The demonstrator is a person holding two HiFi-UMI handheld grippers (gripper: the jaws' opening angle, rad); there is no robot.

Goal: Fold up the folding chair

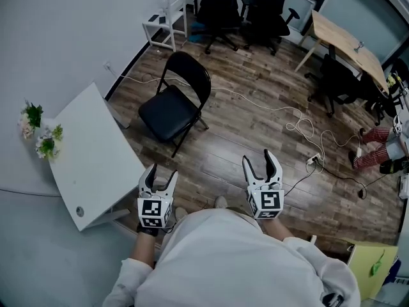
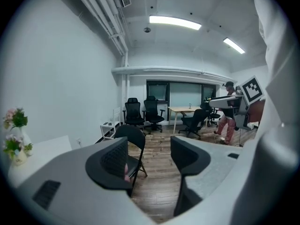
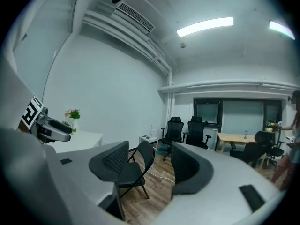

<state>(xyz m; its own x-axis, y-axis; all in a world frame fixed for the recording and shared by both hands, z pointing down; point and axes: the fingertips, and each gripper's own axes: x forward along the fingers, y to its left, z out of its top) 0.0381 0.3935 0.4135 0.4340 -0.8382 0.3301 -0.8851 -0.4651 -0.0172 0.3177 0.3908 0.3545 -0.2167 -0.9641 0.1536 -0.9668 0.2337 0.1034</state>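
A black folding chair point(image 1: 172, 103) stands unfolded on the wood floor, beside the white table's far corner. It also shows past the jaws in the left gripper view as the chair point(image 2: 133, 146) and in the right gripper view as the chair point(image 3: 136, 165). My left gripper point(image 1: 160, 178) is held near my body, well short of the chair, open with nothing between its fingers. My right gripper point(image 1: 264, 165) is level with it to the right, also open and empty. Both point toward the chair.
A white table point(image 1: 89, 152) with flowers point(image 1: 38, 130) stands at the left by the wall. White cables and a power strip point(image 1: 313, 160) lie on the floor to the right. Office chairs point(image 1: 243, 11), a wooden desk point(image 1: 348, 40) and a person point(image 1: 380, 146) are farther off.
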